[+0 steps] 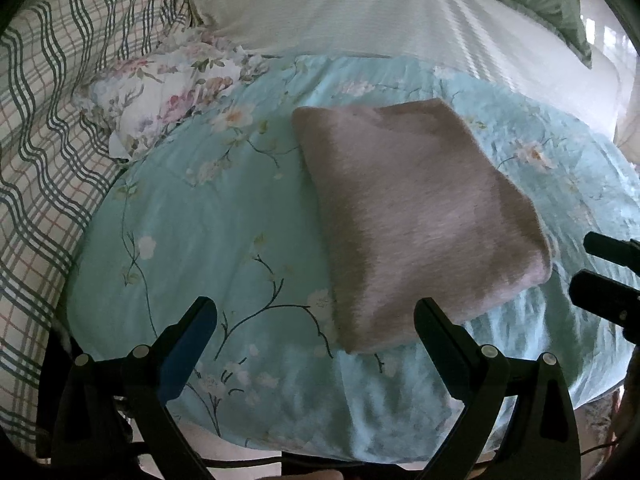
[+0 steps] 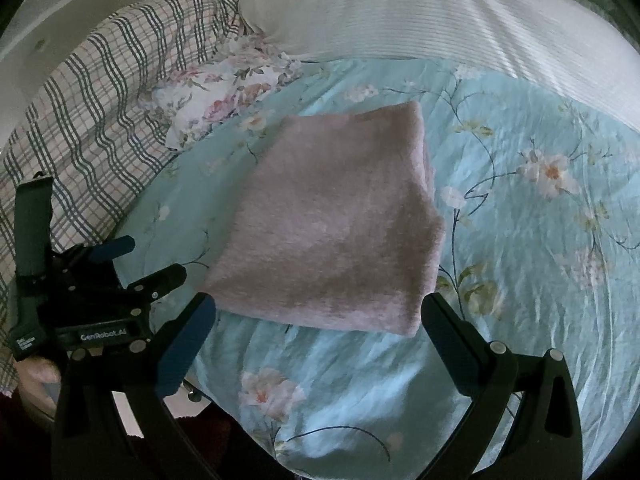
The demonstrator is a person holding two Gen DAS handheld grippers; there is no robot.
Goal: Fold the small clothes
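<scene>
A pinkish-mauve fuzzy cloth (image 1: 416, 216) lies folded into a thick rectangle on the light blue floral bedspread (image 1: 192, 232). It also shows in the right wrist view (image 2: 332, 232). My left gripper (image 1: 316, 312) is open and empty, just short of the cloth's near left corner. My right gripper (image 2: 316, 308) is open and empty, its fingers straddling the cloth's near edge without touching. The right gripper shows at the right edge of the left wrist view (image 1: 600, 268), and the left gripper shows at the left of the right wrist view (image 2: 148, 260).
A plaid blanket (image 1: 48, 140) is heaped along the left. A small floral pillow (image 1: 160, 92) lies at the back left. A white ribbed pillow (image 1: 360, 12) lies behind the cloth. The bed's near edge (image 2: 224, 408) drops off below the grippers.
</scene>
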